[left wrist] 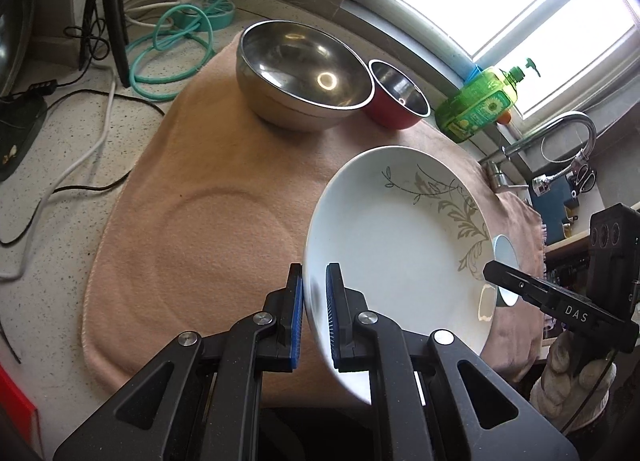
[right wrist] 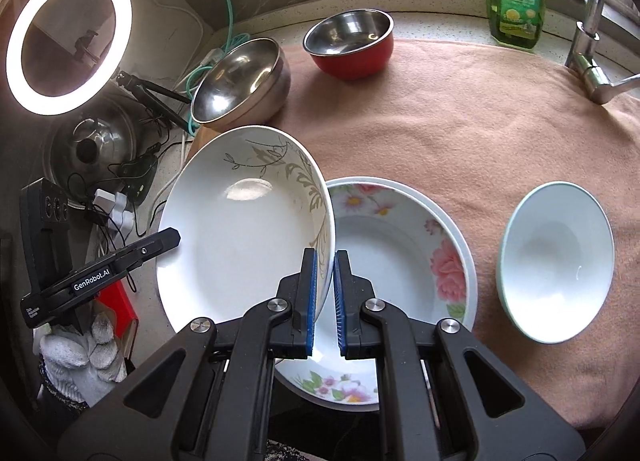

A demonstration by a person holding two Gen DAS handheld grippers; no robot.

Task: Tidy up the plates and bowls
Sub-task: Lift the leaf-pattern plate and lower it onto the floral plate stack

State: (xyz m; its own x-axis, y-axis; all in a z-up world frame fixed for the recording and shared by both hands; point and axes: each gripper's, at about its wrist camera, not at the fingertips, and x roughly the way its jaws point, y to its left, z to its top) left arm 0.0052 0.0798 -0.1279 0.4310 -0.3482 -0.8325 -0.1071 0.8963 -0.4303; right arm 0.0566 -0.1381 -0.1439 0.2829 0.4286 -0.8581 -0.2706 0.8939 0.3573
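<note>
Plate with the grey leaf print (right wrist: 244, 229) hangs tilted between my 2 tools, clear of the towel. Left hand-held gripper (left wrist: 315, 315) pinches its left rim; right hand-held gripper (right wrist: 325, 303) pinches the opposite rim, pads pressed on the edge. Target as I judge it: the floral plate (right wrist: 440, 257), lying flat on the pink towel (right wrist: 460, 121), directly under and just right of the right gripper. Leaf plate's right edge overhangs it already. Next move needs levelling, a shift rightward, then lowering. White bowl (right wrist: 556, 265) sits further right, apart.
</note>
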